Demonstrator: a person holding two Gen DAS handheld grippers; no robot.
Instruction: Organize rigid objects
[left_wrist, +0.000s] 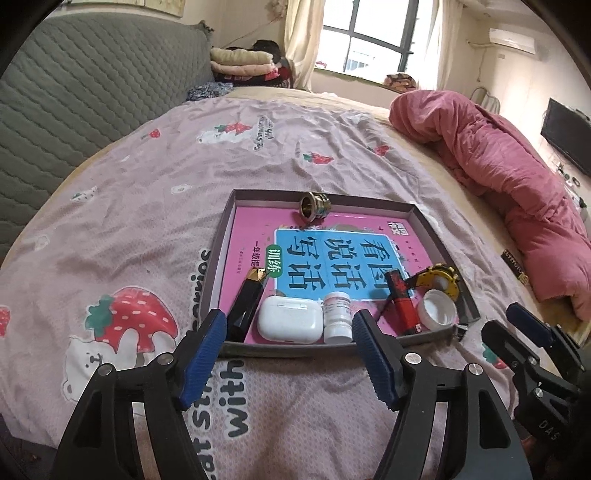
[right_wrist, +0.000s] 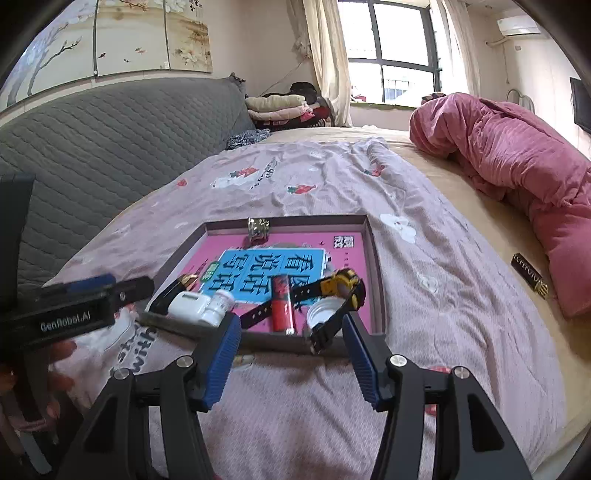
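Note:
A shallow grey tray (left_wrist: 221, 236) (right_wrist: 376, 273) lies on the bed with a pink book as its floor. Along its near edge sit a black bottle with a gold cap (left_wrist: 246, 306) (right_wrist: 171, 293), a white earbud case (left_wrist: 289, 319) (right_wrist: 188, 304), a white pill bottle (left_wrist: 337, 316) (right_wrist: 221, 301), a red tube (left_wrist: 400, 302) (right_wrist: 282, 302), a white cap (left_wrist: 437, 309) (right_wrist: 325, 310) and a yellow-black watch (left_wrist: 439, 282) (right_wrist: 340, 288). A brass fitting (left_wrist: 312, 206) (right_wrist: 259, 226) rests at the far edge. My left gripper (left_wrist: 288, 332) (right_wrist: 122, 286) and right gripper (right_wrist: 291, 332) (left_wrist: 509, 325) hover open and empty just short of the tray's near edge.
A rolled pink duvet (left_wrist: 517, 177) (right_wrist: 517, 166) lies along the bed's right side, with a small black-and-gold item (right_wrist: 530, 280) beside it. A grey quilted headboard (left_wrist: 74, 92) stands to the left. A hand (right_wrist: 55, 369) holds the left gripper. Folded blankets (right_wrist: 277, 105) are stacked near the window.

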